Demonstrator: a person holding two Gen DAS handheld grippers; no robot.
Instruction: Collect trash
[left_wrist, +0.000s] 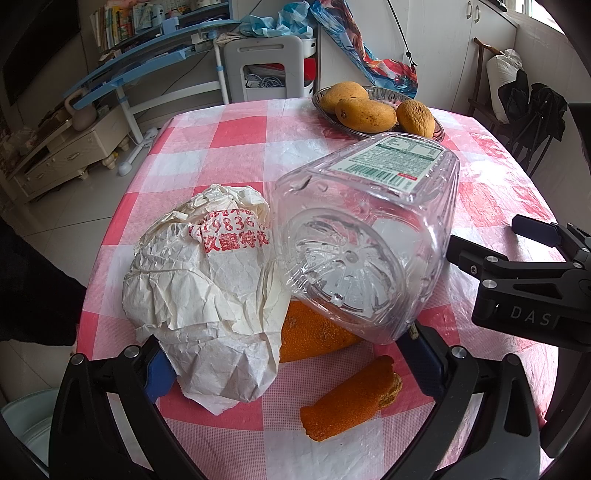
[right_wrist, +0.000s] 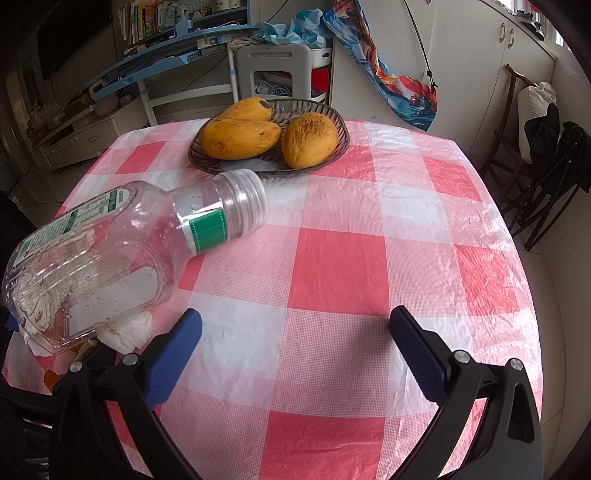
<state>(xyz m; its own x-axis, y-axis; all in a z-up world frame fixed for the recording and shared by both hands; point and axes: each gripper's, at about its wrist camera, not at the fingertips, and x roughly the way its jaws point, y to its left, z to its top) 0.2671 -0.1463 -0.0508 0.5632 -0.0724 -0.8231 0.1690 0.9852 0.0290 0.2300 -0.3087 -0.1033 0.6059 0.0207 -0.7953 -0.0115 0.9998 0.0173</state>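
An empty clear plastic bottle (left_wrist: 362, 236) lies on its side on the checked tablecloth, its base toward my left gripper (left_wrist: 291, 362). A crumpled white paper wrapper (left_wrist: 199, 295) lies to its left, touching my left finger. Orange peel (left_wrist: 351, 398) lies between the fingers, and a larger piece (left_wrist: 314, 339) sits under the bottle's base. My left gripper is open around this pile. My right gripper (right_wrist: 295, 350) is open and empty over bare cloth, right of the bottle (right_wrist: 122, 251). The right gripper also shows in the left wrist view (left_wrist: 535, 266).
A glass dish (right_wrist: 332, 110) with three mangoes (right_wrist: 240, 138) stands at the table's far side. The table's left edge (left_wrist: 110, 258) is close to the wrapper. A white stool (left_wrist: 264, 66), shelves and a chair with dark clothes (right_wrist: 546, 155) stand beyond the table.
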